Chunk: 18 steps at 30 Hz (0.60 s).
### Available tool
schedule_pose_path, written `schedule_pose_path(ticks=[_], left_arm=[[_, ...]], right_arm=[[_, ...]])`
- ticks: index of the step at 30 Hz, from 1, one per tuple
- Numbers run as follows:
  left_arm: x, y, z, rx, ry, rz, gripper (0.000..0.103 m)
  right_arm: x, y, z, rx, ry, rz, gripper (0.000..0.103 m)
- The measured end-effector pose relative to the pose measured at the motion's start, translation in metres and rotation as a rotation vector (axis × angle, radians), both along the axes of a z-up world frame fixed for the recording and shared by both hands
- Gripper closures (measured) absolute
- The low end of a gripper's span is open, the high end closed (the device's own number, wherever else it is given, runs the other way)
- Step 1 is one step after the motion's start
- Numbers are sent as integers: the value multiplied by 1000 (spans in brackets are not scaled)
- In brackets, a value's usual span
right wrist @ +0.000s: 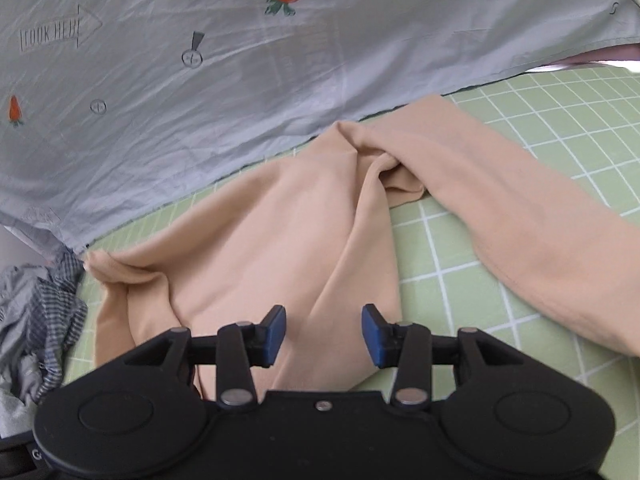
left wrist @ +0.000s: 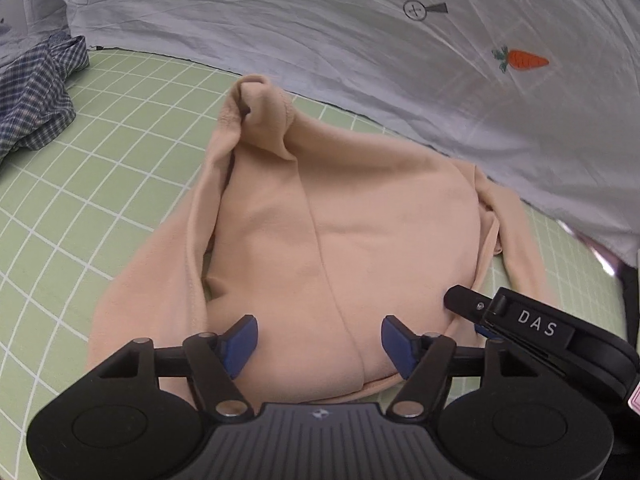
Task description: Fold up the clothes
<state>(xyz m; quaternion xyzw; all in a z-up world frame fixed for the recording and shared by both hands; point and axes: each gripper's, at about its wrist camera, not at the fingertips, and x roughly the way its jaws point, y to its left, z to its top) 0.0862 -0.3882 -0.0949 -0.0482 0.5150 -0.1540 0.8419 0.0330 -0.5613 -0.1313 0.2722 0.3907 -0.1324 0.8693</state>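
Left wrist footage is being filled at its near edge by the left gripper [left wrist: 318, 342], whose blue pads are being held spread apart with nothing pinched between them, poised over the near hem of the beige garment [left wrist: 320, 248]. That garment is being shown lying bunched on the green grid mat [left wrist: 100, 160], one sleeve trailing to each side and a gathered cuff raised at its far end. At the right of the same view the right gripper [left wrist: 472, 312] is being seen from the side, its tip close against the garment's right edge; whether contact is being made cannot be told. From the right wrist view the right gripper [right wrist: 324, 334] is being shown with its pads likewise spread and empty above the beige garment [right wrist: 260, 232], and a long sleeve is being seen running off to the right across the green grid mat [right wrist: 540, 120]. A crumpled checked shirt [left wrist: 36, 92] is being shown at the mat's left. Beyond the mat, a pale grey sheet [left wrist: 320, 28] embroidered with carrots is being seen.
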Motion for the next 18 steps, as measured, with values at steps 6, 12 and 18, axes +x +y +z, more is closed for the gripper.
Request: schedule_pose_path(ticks=[6, 12, 18], left_arm=[[-3, -9, -11, 74, -10, -38, 37], [0, 1, -15, 73, 1, -9, 73], [1, 39, 1, -54, 22, 70, 94]], right_arm=[[-3, -2, -2, -23, 25, -2, 75], [-11, -3, -1, -23, 9, 29, 100], [-30, -15, 14, -43, -26, 27, 101]])
